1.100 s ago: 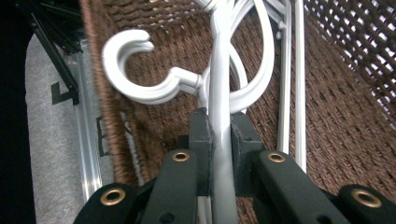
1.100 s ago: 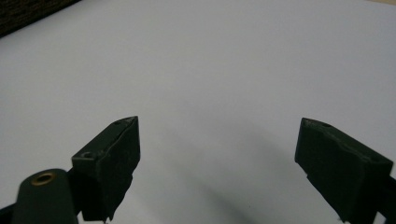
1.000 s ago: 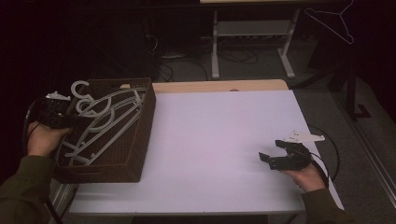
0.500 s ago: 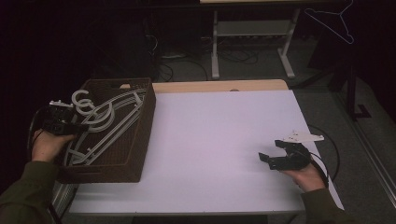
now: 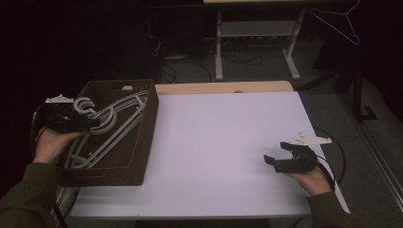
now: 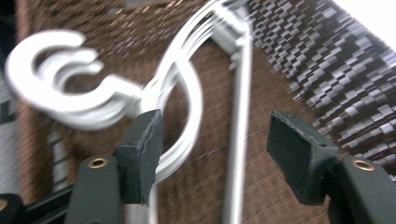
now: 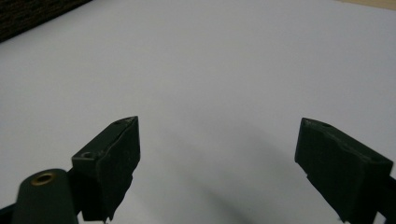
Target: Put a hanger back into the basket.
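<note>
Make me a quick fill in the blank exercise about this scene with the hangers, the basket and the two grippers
1. The white hangers lie in a brown woven ____.
2. The left gripper has its jaws ____ around the hangers' necks.
3. The right gripper hovers over the bare white ____, holding nothing.
4. One wire hanger hangs in the dark at the upper ____ of the high view.

Missing words: basket; open; table; right

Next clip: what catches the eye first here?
The brown woven basket at the table's left end, holding a bundle of pale hangers with their hooks at its left rim. The left gripper is open around the hanger necks, while the right gripper hovers open over the bare white table.
</note>
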The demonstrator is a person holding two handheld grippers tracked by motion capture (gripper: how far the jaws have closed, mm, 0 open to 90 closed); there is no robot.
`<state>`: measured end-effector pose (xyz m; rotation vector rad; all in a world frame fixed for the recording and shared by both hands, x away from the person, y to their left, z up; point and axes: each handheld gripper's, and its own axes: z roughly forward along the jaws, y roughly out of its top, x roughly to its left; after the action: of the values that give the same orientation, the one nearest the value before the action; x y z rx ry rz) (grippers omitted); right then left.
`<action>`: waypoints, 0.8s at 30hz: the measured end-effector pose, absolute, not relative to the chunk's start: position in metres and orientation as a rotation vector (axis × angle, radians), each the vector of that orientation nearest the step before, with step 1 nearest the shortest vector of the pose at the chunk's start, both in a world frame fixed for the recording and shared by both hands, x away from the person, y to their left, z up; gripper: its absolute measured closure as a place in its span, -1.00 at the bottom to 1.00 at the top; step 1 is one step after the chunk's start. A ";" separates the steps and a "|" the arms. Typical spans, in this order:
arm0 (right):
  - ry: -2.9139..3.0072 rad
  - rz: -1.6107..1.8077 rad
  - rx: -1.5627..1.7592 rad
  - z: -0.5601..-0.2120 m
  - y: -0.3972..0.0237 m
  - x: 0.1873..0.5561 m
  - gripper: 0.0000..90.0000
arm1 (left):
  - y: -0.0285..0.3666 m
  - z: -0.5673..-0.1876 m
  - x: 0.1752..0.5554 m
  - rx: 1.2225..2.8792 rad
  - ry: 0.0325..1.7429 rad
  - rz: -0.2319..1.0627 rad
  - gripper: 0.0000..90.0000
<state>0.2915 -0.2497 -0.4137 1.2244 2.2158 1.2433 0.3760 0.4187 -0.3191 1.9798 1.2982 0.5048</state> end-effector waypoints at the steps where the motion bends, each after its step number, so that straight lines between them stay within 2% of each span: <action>1: 2.214 1.246 1.233 -0.413 -0.250 0.291 -0.70 | 0.414 -0.318 0.377 1.975 1.286 0.500 -0.25; 11: 2.196 1.261 1.207 -0.408 -0.251 0.291 -0.70 | 0.374 -0.314 0.376 1.940 1.136 0.438 -0.39; 24: 2.169 1.334 1.157 -0.393 -0.244 0.289 -0.72 | 0.318 -0.310 0.356 1.829 0.908 0.348 -0.60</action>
<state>0.2894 -0.2442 -0.3930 1.1570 2.1694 1.3337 0.3559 0.3183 -0.3096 1.8290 0.9077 0.3482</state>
